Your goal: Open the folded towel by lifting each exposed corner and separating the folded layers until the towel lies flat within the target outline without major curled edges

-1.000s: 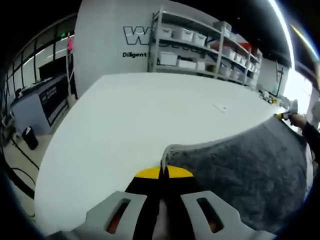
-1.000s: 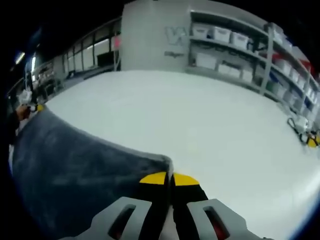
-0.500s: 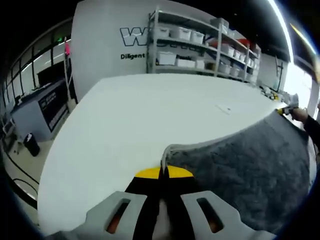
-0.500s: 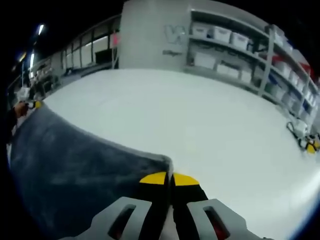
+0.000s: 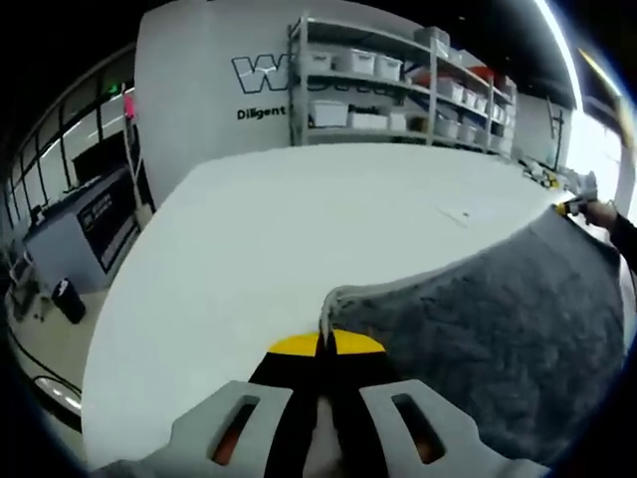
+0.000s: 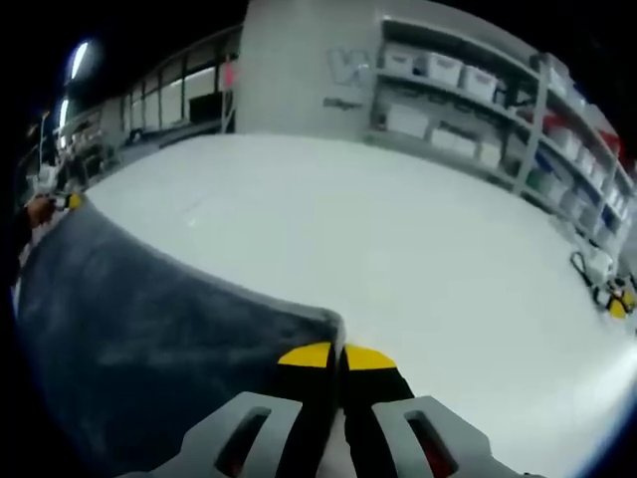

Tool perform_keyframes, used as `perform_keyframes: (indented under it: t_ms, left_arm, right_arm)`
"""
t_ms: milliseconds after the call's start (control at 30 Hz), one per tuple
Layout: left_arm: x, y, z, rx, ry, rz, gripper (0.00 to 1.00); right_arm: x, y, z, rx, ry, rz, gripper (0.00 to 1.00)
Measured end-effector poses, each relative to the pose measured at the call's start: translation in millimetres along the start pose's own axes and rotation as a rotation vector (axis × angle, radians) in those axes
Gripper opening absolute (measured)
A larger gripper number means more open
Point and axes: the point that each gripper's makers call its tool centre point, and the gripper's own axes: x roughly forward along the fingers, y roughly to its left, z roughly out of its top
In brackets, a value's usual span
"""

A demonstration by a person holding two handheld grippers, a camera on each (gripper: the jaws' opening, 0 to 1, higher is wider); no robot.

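A grey towel (image 5: 498,339) hangs stretched between my two grippers above the white table (image 5: 279,229). My left gripper (image 5: 325,344) is shut on one towel corner, which pokes up between its yellow-tipped jaws. From there the towel spreads rightward to the right gripper (image 5: 574,206), small at the far edge of the left gripper view. In the right gripper view, my right gripper (image 6: 338,356) is shut on the other corner of the towel (image 6: 139,339). That cloth runs left to the left gripper (image 6: 68,202), seen far off.
Metal shelves (image 5: 398,90) with white bins stand past the table's far edge, beside a wall with dark lettering (image 5: 264,75). A small yellow and white object (image 6: 609,289) lies on the table (image 6: 418,239) at the right. Floor and desks (image 5: 70,229) lie to the left.
Both views shifted slightly, with the table and room sliding a little. The grip on both towel corners is unchanged and the towel stays stretched.
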Motion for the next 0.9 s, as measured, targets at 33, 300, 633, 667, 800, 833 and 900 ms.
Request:
perform_keyframes:
  t_ms: [33,300,633,667,800,833,900]
  left_arm:
    - [0.8,0.7,0.3,-0.004,-0.002,0.000,0.00]
    - [3.8,1.2,0.4,0.018,-0.011,0.010,0.00]
    - [5.3,2.4,0.3,-0.027,-0.021,0.006,0.00]
    - [4.9,1.7,0.2,-0.024,-0.022,0.008,0.01]
    - [3.3,3.3,0.0,-0.024,-0.030,0.019,0.04]
    - [2.4,5.0,-0.1,-0.030,-0.034,0.024,0.10]
    - [0.6,9.6,-1.6,-0.055,-0.040,0.032,0.27]
  right_arm:
    - [1.0,0.2,0.4,-0.005,0.001,-0.001,0.00]
    - [7.5,0.7,4.5,0.017,-0.021,0.000,0.00]
    - [6.2,3.7,2.9,0.063,-0.039,0.016,0.00]
    - [6.0,4.1,2.8,0.059,-0.039,0.013,0.00]
    - [5.6,6.6,4.2,0.011,-0.038,-0.005,0.00]
    - [5.6,7.5,5.2,-0.007,-0.042,-0.014,0.00]
    - [3.3,5.9,8.9,-0.026,-0.062,-0.043,0.11]
